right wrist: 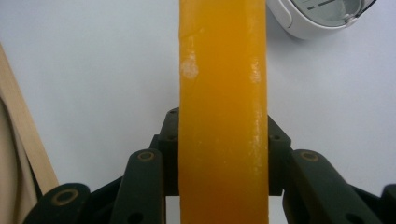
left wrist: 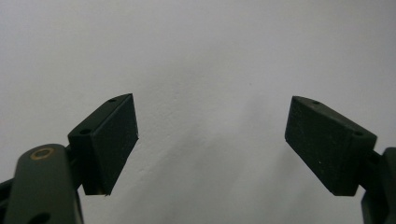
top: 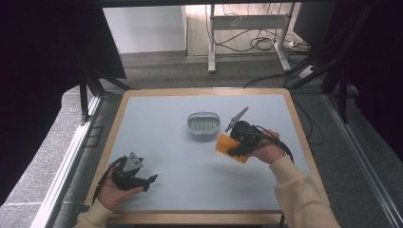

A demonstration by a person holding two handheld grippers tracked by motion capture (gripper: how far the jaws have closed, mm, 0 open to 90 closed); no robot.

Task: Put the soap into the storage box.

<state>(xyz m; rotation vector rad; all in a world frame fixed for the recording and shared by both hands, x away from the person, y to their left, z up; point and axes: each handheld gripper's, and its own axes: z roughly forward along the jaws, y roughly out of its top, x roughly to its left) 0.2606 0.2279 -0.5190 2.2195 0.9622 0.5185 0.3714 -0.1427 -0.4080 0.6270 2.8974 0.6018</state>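
Pale worktop [top: 190, 156]: right tool [top: 236, 147] is gripping an orange block [top: 223, 144].
Clamped tight between its jaws, the block is hovering just short of the dish [top: 203, 123]; left tool [top: 148, 180] is idling wide open, empty. The slick block could be slipping if squeezed unevenly.

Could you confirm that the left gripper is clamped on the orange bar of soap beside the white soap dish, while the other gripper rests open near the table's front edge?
Not quite: the right gripper clamps the orange bar, as the right gripper view shows. It is beside the white soap dish. The left gripper is the open one near the front edge.
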